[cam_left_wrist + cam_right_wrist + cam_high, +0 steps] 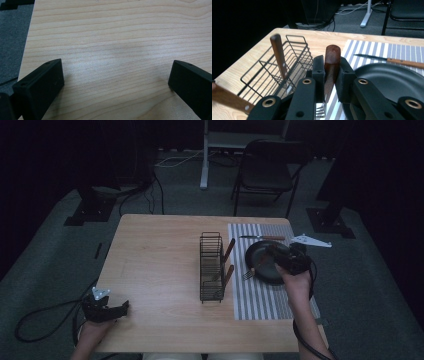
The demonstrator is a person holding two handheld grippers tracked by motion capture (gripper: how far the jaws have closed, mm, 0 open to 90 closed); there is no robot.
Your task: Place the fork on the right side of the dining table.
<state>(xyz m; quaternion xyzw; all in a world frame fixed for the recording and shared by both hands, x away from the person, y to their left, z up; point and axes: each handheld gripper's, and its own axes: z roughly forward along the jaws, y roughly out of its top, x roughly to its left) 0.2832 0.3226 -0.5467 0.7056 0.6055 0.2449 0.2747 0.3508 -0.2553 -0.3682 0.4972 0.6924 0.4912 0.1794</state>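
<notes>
On the pale wooden table (155, 265), a striped mat (260, 300); dark carpeted room.

Both grippers are black with blocky jaws: the left gripper (123, 308) at lower left trails a looping black cable and carries a grey three-cornered plate; the right gripper (329, 72) shows brass-ringed screw holes.

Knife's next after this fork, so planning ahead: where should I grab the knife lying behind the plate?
Take the knife by its wooden handle, coming straight down with the jaws across it. It lies flat on the striped mat, and the blade is too thin to pinch.
</notes>
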